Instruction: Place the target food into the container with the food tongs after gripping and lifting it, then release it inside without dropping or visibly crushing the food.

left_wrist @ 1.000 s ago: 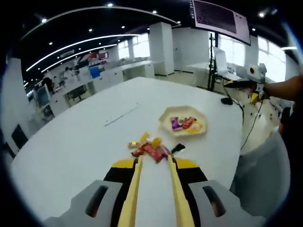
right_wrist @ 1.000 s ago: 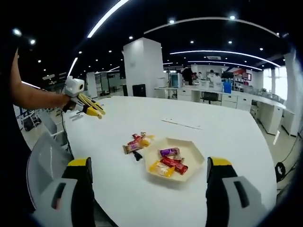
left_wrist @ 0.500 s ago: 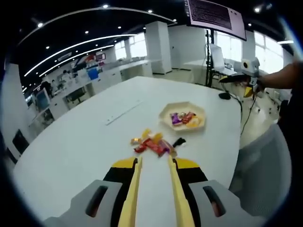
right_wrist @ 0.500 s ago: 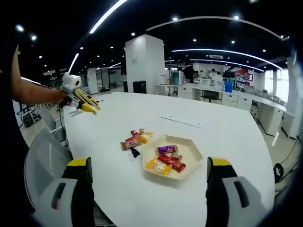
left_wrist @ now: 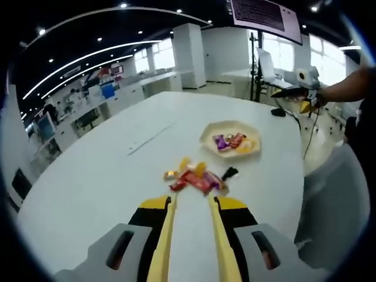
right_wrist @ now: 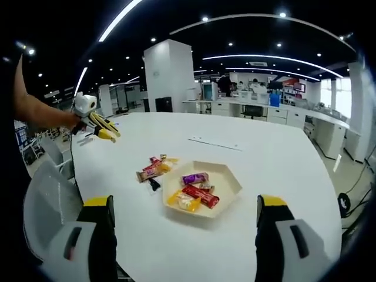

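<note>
Your left gripper (left_wrist: 189, 202) hangs above the table (left_wrist: 88, 176) with its long yellow tong jaws held at a narrow gap and nothing between them, their tips aimed straight at the loose pile of wrapped snacks (left_wrist: 197, 176) lying just ahead on the table. That line-up looks deliberate: the pile is the food left to pick, so pointing the jaws along it lets you come down on a single wrapper without sweeping the others aside. A small black piece (left_wrist: 230, 173) lies just beyond the pile, off to the jaws' right.

Further ahead and to the right of those jaws sits the container (left_wrist: 207, 138), a pale tray with angled sides, well apart from the pile. It already holds several wrapped snacks: a purple one, a red one and a yellow one, lying loosely with room left between them.

Your right gripper (right_wrist: 185, 235) is wide open and empty, held back from the table edge, so the tray (right_wrist: 230, 187) and the pile (right_wrist: 151, 169) both lie ahead between its jaws. From there it seems to be only watching while the left does the picking. In the right gripper view your left gripper shows far off to the left, in your hand
</note>
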### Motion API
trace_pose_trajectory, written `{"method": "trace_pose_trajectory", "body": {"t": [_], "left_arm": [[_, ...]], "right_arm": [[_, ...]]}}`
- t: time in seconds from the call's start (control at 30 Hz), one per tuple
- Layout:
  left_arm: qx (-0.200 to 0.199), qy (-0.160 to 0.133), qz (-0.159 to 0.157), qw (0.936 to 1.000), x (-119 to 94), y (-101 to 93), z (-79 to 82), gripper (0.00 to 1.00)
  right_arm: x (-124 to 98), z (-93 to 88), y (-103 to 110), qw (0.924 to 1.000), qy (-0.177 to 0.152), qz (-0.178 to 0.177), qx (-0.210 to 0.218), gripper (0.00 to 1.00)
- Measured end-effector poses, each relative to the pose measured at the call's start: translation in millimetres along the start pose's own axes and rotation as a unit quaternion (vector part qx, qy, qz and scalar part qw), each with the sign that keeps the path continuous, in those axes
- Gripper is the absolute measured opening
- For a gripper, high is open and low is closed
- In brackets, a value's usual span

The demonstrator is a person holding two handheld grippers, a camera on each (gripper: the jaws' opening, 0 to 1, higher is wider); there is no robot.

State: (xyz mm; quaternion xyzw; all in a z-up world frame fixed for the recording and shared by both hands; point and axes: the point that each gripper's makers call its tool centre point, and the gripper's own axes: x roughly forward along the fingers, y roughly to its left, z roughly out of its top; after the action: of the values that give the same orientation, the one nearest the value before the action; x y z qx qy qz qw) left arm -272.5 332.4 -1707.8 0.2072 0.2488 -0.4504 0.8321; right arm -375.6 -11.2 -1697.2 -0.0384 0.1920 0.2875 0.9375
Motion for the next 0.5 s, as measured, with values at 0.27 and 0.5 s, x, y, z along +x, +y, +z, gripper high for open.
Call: {"method": "trace_pose_trajectory", "body": {"t": [0.27,0.5], "left_arm": [[0.047,0.022,-0.066,0.9965,44,11.4,11.4,0.25],[0.067,0.048,-0.096,0.9919,79,25.0,6.6,0.25]], "right_arm": [[2,-12.0,-3,0.9998,0.013,0.012,0.001,0.99],[5,-13.9,-5,0.9998,0.015,0.015,0.002,0.98]]}}
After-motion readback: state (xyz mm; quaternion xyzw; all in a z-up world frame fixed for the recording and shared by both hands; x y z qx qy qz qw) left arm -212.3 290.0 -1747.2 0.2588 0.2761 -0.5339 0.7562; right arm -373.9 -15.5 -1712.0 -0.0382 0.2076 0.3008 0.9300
